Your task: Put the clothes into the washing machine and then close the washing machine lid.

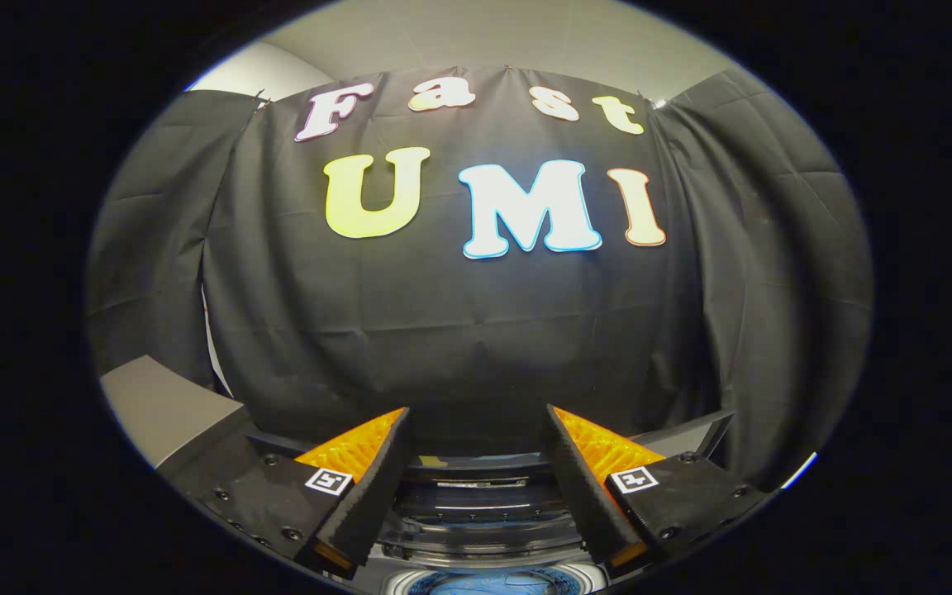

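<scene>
Seemingly the loading is done: blue clothes (484, 583) lie in the washer (476, 529) drum at 6 o'clock, below and between the fingers. The gripper (476, 421) stands wide apart, holding nothing. The lid (476, 496) looks still raised beyond the drum at 12 o'clock; closing remains.

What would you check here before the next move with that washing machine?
1. Gripper free: ok, fingers apart with nothing between them.
2. Clothes in the drum: ok, something blue lies below the fingers, though how much is in cannot be told.
3. Lid state: not ok, it stands raised just beyond the fingers, not closed.
4. Cloth hanging over the drum rim: cannot tell, most of the rim is hidden.
5. Room ahead: ok, just the black wall behind the lid.
</scene>
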A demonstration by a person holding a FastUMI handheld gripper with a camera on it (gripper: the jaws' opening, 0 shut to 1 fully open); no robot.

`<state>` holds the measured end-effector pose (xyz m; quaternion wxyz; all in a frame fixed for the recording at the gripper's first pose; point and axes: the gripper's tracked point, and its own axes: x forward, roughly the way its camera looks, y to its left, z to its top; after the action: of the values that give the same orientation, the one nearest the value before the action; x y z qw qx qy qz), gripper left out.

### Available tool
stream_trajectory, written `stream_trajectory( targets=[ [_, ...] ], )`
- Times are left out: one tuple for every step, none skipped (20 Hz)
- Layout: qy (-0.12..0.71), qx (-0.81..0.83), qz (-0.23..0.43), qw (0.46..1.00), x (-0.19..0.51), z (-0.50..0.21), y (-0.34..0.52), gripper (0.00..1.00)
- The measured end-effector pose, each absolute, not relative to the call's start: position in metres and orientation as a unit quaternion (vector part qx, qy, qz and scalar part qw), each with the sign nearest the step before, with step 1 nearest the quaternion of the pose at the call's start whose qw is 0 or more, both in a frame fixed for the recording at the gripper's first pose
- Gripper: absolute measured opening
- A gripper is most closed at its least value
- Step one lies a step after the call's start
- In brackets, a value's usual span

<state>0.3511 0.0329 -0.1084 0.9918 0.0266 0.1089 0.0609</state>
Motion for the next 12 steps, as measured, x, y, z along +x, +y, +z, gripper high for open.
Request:
stream_trajectory(
  targets=[
    [0.107, 0.026, 0.063, 0.992, 0.347, -0.109, 0.032, 0.98],
    [0.104, 0.028, 0.064, 0.992, 0.344, -0.108, 0.031, 0.98],
    [0.103, 0.031, 0.065, 0.992, 0.343, -0.107, 0.032, 0.98],
    [0.101, 0.031, 0.066, 0.992, 0.342, -0.105, 0.032, 0.98],
    [0.098, 0.031, 0.066, 0.993, 0.34, -0.105, 0.031, 0.98],
    [0.096, 0.031, 0.065, 0.993, 0.337, -0.104, 0.03, 0.98],
    [0.094, 0.031, 0.065, 0.993, 0.331, -0.104, 0.029, 0.98],
    [0.093, 0.033, 0.063, 0.993, 0.325, -0.105, 0.028, 0.98],
    [0.093, 0.034, 0.061, 0.993, 0.313, -0.107, 0.027, 0.97],
    [0.093, 0.034, 0.06, 0.993, 0.305, -0.108, 0.026, 0.97],
    [0.092, 0.033, 0.06, 0.993, 0.3, -0.107, 0.026, 0.97],
    [0.093, 0.033, 0.06, 0.993, 0.293, -0.108, 0.025, 0.98]
  ],
)
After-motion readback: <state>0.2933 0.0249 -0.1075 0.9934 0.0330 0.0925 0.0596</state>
